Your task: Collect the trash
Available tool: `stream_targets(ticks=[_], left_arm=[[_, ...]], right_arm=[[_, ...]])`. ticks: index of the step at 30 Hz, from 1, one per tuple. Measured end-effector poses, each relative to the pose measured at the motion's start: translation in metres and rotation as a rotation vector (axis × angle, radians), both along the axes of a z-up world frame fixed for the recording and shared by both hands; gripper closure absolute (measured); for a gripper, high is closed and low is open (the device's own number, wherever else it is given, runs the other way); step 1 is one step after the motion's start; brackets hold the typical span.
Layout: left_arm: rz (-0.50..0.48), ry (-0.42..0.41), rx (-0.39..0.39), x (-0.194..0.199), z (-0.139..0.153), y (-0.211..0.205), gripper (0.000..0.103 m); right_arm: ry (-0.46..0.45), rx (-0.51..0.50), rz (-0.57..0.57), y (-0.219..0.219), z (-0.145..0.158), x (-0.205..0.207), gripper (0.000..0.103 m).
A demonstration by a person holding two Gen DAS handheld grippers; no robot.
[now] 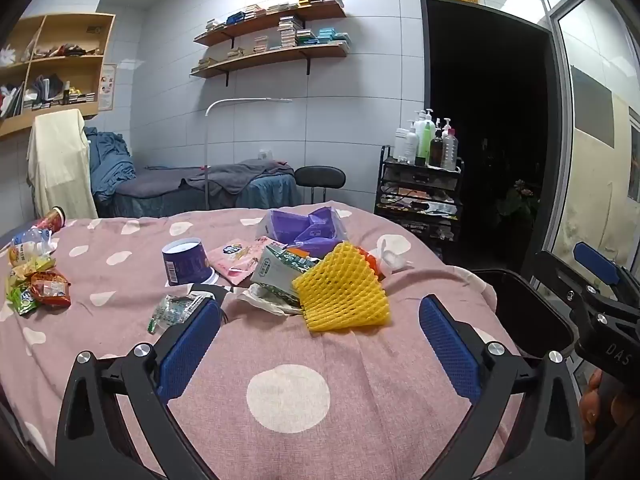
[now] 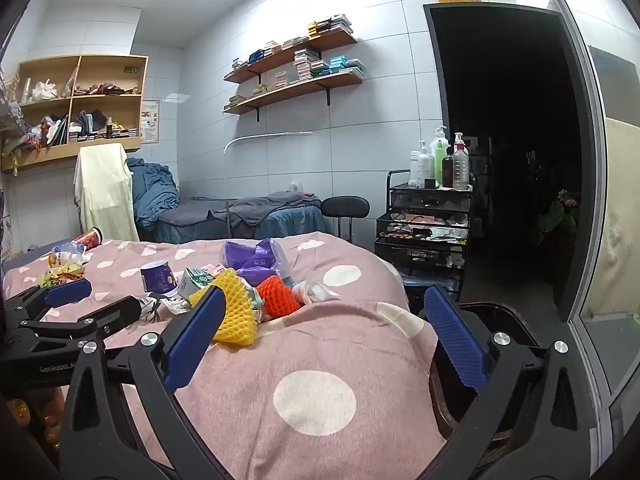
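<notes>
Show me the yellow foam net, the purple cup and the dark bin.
yellow foam net (image 1: 342,294): left wrist view, mesh middle.
purple cup (image 1: 187,263): left wrist view, side wall.
dark bin (image 1: 560,320): left wrist view, right rim.

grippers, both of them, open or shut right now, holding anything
Left gripper: open, fingers wide apart, holding nothing.
Right gripper: open, fingers wide apart, holding nothing.

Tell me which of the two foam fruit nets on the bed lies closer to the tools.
The yellow foam net, spread open at the front of the trash pile. The orange foam net sits behind it, mostly hidden from the left wrist view.
</notes>
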State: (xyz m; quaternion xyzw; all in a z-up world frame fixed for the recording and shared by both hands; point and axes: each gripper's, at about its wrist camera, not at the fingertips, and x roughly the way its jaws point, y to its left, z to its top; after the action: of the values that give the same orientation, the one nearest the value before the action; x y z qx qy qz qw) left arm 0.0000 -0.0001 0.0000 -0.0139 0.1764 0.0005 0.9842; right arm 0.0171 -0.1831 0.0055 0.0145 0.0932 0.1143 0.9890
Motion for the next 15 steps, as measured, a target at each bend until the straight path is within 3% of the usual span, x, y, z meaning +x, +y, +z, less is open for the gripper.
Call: stream_targets(ticks=[15], left_arm=[[0.0,-0.012,0.007,-0.0071,-0.0001,-0.0036,0.005]], right_arm=[[0.021,0.003,0.009,0.0006,0.0026,-0.0023,0.005]])
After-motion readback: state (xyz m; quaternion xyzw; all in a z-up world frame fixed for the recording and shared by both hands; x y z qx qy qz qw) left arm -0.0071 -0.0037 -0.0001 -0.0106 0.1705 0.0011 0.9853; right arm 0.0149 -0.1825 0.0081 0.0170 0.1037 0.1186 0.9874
